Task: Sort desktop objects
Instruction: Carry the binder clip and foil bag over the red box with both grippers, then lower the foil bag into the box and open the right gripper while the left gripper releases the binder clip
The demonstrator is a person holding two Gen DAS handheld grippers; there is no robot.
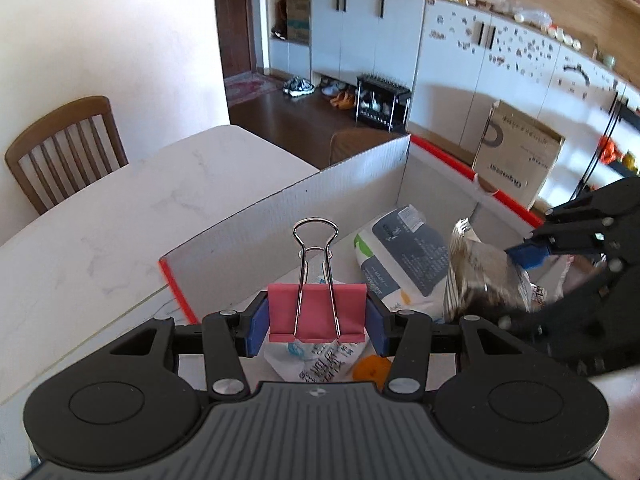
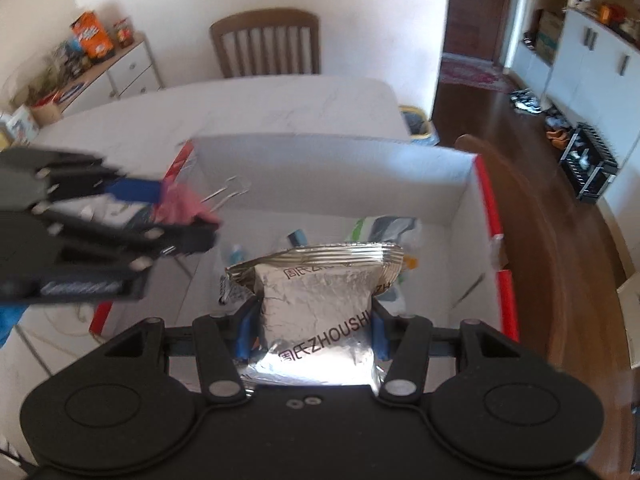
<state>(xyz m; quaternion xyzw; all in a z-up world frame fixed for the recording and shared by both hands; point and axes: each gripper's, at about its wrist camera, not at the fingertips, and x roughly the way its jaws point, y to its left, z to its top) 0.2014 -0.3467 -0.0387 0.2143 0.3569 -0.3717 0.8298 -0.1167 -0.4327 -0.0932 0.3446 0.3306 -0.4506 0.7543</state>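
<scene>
Marbled white stone forms the table (image 1: 120, 216), which is bare on its left half, with a wooden chair (image 1: 64, 148) standing against the plain wall behind it. A white cardboard box (image 1: 304, 204) with red edges sits on the table, open at the top. The left gripper (image 1: 318, 322) hangs over the near left part of the box, its blue pads pressed on both sides of a pink binder clip (image 1: 316, 314) whose wire handles stand upright. Below it, on the box floor, lie a printed paper packet (image 1: 316, 364), something orange that cannot be identified (image 1: 372, 368), and further in a white and grey pouch (image 1: 404, 256). To the right, the right gripper (image 2: 312, 330) is clamped on a silver foil packet (image 2: 316, 308), which is held above the middle of the box. Past the table the floor is dark wood, with a rug (image 1: 250, 84) before a brown door (image 1: 234, 16), shoes (image 1: 298, 86) and a black rack (image 1: 380, 104) along white cabinets (image 1: 360, 36), and a brown carton (image 1: 516, 156) at far right.
</scene>
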